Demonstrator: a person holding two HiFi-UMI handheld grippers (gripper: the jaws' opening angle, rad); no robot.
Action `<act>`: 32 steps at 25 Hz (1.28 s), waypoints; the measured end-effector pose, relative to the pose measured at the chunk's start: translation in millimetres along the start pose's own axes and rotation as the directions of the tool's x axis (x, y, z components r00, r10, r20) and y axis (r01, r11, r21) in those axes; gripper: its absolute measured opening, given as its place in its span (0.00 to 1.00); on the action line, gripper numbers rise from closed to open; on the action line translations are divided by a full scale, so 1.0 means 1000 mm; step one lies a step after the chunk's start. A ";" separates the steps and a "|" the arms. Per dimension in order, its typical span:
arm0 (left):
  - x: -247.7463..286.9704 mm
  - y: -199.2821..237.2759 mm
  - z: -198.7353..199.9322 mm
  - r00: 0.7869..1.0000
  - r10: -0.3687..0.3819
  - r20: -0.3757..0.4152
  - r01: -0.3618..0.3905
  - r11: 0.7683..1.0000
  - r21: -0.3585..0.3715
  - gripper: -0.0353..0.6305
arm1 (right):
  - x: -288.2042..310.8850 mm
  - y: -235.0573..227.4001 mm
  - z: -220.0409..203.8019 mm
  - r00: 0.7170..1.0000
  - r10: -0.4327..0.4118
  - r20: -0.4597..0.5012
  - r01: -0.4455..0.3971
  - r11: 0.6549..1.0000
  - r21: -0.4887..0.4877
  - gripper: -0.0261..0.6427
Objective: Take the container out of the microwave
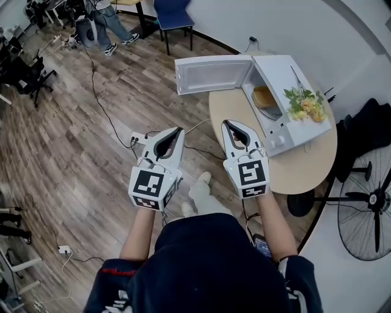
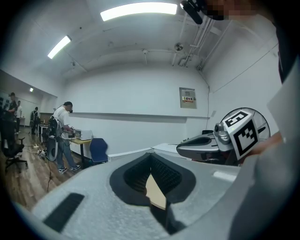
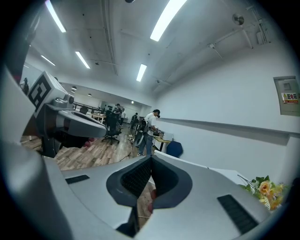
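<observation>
A person stands at a round, pale beige worktop (image 1: 305,168) with a smooth top, holding two grey-white plastic grippers side by side, one in each hand. Each gripper carries one cube printed with black-and-white square markers.

The left gripper (image 1: 173,135) hangs over the wood-plank floor (image 1: 67,147), just off the worktop's left edge. Its ribbed black pads meet at the tips and nothing is between them.

The right gripper (image 1: 230,128) is above the worktop's left edge. It is likewise closed, tips together, and has hold of nothing.

One boxy white microwave (image 1: 287,76) sits at the worktop's far edge. Its flat white door (image 1: 211,73) is swung wide open to the left, out past the worktop's edge.

Inside the open cavity rests the single container (image 1: 265,96), a shallow rounded dish with a tan-yellow look. It is well apart from both grippers.

One small bunch of yellow flowers with green leaves (image 1: 305,105) lies on the microwave's top.

Beyond the worktop's right edge stands one black wire-caged fan (image 1: 366,205). A thin black cable (image 1: 101,104) trails across the floor planks. One blue chair (image 1: 173,15) stands by the far wall.
</observation>
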State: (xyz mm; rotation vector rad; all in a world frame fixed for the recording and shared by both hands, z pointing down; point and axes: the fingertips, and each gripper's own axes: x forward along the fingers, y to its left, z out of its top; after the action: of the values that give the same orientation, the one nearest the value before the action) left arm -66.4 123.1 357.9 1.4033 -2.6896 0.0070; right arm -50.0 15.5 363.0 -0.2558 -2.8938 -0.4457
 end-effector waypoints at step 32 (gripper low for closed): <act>0.289 -0.009 0.016 0.921 -0.373 -0.112 0.382 0.921 0.074 0.08 | 0.113 -0.199 -0.080 0.966 -0.190 -0.174 0.202 0.978 0.052 0.05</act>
State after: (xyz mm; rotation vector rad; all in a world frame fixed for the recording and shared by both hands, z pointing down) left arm -225.1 -119.2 370.0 1.8768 -2.3268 0.1680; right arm -185.0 -181.3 407.7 0.0778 -2.7716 -0.3769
